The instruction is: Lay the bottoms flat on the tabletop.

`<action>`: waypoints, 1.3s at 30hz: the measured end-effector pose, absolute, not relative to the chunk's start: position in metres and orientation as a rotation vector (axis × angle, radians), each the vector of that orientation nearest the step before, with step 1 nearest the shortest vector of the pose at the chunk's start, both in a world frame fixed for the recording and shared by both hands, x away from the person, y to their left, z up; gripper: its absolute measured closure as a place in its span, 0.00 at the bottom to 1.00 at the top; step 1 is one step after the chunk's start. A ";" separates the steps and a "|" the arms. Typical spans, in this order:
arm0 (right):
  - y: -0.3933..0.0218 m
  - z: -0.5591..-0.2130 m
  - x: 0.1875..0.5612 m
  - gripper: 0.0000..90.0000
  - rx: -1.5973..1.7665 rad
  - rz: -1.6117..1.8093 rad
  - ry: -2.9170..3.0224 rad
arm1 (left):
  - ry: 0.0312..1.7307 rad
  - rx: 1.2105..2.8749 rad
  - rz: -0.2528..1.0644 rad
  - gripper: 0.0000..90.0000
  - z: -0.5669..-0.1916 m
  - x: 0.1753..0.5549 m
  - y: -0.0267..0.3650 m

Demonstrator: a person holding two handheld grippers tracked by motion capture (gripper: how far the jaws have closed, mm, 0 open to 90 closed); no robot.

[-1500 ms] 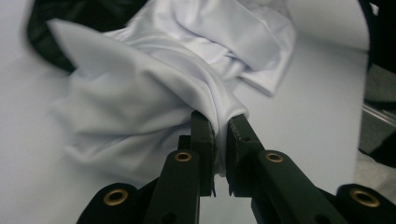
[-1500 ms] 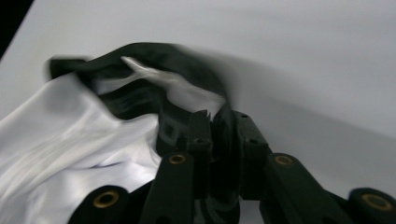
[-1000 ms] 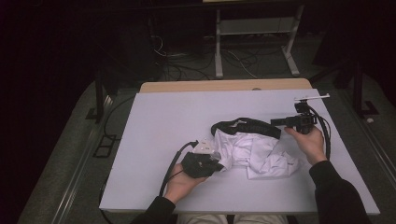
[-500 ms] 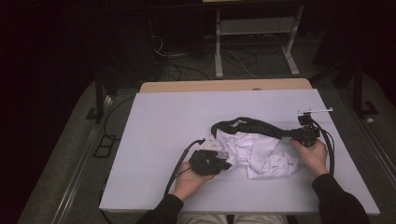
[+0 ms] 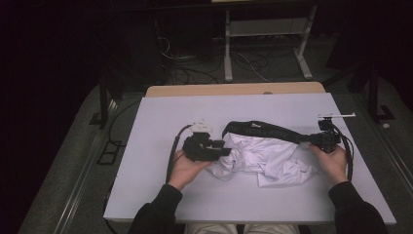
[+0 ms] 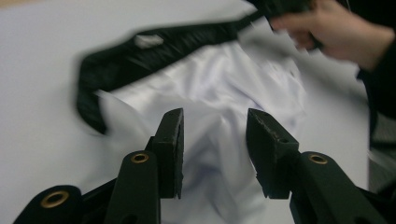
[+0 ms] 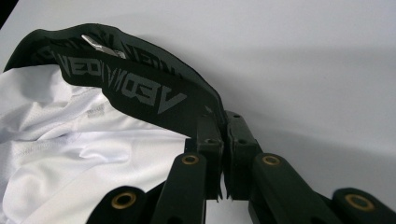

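Here, white garment with black lettered waistband, crumpled at table centre, slightly toward the near edge. Waistband now drawn out toward 3 o'clock, compared with a second ago, when bunched nearer the cloth; right gripper lowered from a raised position to table level at the band's right end. Right jaws closed tight on the waistband, pinching its end, as seen in the right gripper view. Left gripper shifted slightly toward 12 o'clock, at 9 o'clock of the garment, touching its left edge; jaws parted narrowly, nothing between them, white fabric just ahead. Probably a spreading or flattening step: band stretched, body of cloth not yet smoothed, left-side grasp likely next.
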State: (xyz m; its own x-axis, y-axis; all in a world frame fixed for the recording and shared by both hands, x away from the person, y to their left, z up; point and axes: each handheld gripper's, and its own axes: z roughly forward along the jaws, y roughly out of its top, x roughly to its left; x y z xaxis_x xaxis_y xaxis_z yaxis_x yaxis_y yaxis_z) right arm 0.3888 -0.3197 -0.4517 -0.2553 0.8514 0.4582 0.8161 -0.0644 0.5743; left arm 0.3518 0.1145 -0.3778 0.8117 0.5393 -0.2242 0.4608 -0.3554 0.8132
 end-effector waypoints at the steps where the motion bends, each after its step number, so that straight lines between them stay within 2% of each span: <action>1: -0.319 -0.453 0.389 0.95 1.892 1.234 2.119 | 0.781 2.011 0.148 0.63 -0.378 0.365 0.120; 8: -0.320 -0.454 0.390 0.95 1.895 1.241 2.119 | 0.922 1.965 0.144 0.63 -0.396 0.404 0.124; 13: -0.321 -0.455 0.391 0.95 1.903 1.251 2.115 | 0.983 1.939 0.090 0.63 -0.413 0.427 0.105; 17: -0.321 -0.455 0.391 0.95 1.901 1.252 2.116 | 1.022 1.959 0.103 0.62 -0.422 0.437 0.088; 20: -0.320 -0.454 0.390 0.95 1.901 1.256 2.116 | 1.028 1.997 0.099 0.69 -0.427 0.441 0.080; 21: -0.320 -0.453 0.390 0.95 1.900 1.260 2.116 | 1.024 2.057 0.107 0.75 -0.430 0.444 0.074; 25: -0.320 -0.453 0.390 0.95 1.893 1.267 2.117 | 1.015 2.128 0.170 0.96 -0.427 0.450 0.072; 31: -0.315 -0.450 0.393 0.95 1.871 1.317 2.131 | 0.949 2.268 0.271 0.97 -0.398 0.472 0.082; 35: -0.308 -0.448 0.396 0.95 1.844 1.339 2.149 | 0.897 2.288 0.298 0.97 -0.384 0.487 0.083; 39: -0.304 -0.448 0.398 0.95 1.824 1.340 2.159 | 0.913 2.288 0.282 0.96 -0.393 0.507 0.084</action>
